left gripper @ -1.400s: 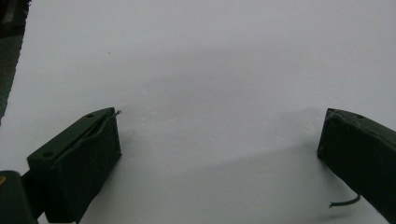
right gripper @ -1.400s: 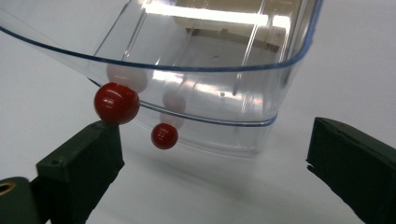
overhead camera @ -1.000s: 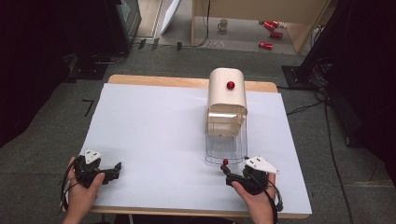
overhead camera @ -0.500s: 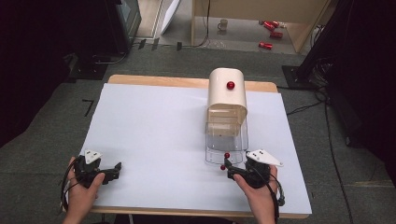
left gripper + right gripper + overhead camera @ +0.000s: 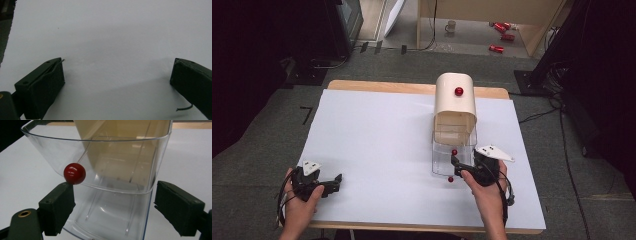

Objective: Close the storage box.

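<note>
Table: a white table top (image 5: 377, 150) on a wooden board, standing on grey floor; the person's forearms come in from its near edge.
Container: a cream, round-topped housing (image 5: 455, 102) stands right of the table's middle, with a red knob (image 5: 459, 91) on its top; a clear plastic drawer (image 5: 451, 157) sticks out of it toward the person.
Right hand: the right hand (image 5: 484, 187) reaches forward at the near right of the table, wrist roughly straight, carrying the right gripper (image 5: 458, 165) just at the drawer's near right corner.
Right gripper: its jaws stand wide apart with nothing between the pads; in the right gripper view the drawer's clear wall (image 5: 105, 187) lies in the gap, and the left pad (image 5: 58, 206) sits just under a small red ball knob (image 5: 74, 173) on the drawer's front; whether pad and ball touch cannot be told.
Left hand: the left hand (image 5: 302, 197) rests at the near left corner of the table, well apart from the container, holding the left gripper (image 5: 334, 182) low and pointing to the right.
Left gripper: its jaws are spread wide in the left gripper view, pads (image 5: 47, 85) over bare white table, holding nothing.
</note>
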The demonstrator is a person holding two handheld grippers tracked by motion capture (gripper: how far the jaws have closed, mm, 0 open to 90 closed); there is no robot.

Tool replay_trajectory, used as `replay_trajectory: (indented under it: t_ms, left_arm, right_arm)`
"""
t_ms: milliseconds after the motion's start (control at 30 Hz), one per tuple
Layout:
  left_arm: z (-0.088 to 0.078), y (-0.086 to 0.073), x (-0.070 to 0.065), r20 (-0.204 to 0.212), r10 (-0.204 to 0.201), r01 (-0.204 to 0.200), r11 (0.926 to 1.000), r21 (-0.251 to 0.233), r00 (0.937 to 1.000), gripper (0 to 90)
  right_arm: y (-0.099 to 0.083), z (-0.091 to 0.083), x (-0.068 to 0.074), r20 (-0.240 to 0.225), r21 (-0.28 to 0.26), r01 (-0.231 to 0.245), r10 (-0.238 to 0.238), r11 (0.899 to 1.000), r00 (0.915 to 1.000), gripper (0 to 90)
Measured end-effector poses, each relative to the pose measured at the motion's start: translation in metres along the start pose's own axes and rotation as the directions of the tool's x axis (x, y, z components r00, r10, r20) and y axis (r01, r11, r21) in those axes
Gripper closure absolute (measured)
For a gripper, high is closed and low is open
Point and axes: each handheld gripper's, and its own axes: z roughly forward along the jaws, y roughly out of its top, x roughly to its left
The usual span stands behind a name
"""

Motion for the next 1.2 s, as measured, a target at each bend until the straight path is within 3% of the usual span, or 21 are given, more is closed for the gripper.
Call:
replay_trajectory:
  t_ms: [767, 867, 1200]
  left_arm:
    - [0.0, 0.0, 0.0, 0.001, -0.001, 0.001, 1.0, 0.0, 1.0, 0.0]
    - [0.0, 0.0, 0.0, 0.001, -0.001, 0.001, 1.0, 0.0, 1.0, 0.0]
    - [0.0, 0.0, 0.0, 0.0, 0.0, 0.0, 1.0, 0.0, 1.0, 0.0]
  right_arm:
    - [0.033, 0.04, -0.017, 0.056, 0.005, -0.041, 0.041, 0.999, 0.9976, 12.3]
    - [0.034, 0.045, -0.019, 0.111, 0.012, -0.033, 0.031, 0.999, 0.9934, 12.7]
    - [0.038, 0.045, -0.032, 0.118, -0.011, -0.072, 0.073, 0.997, 0.9904, 12.2]
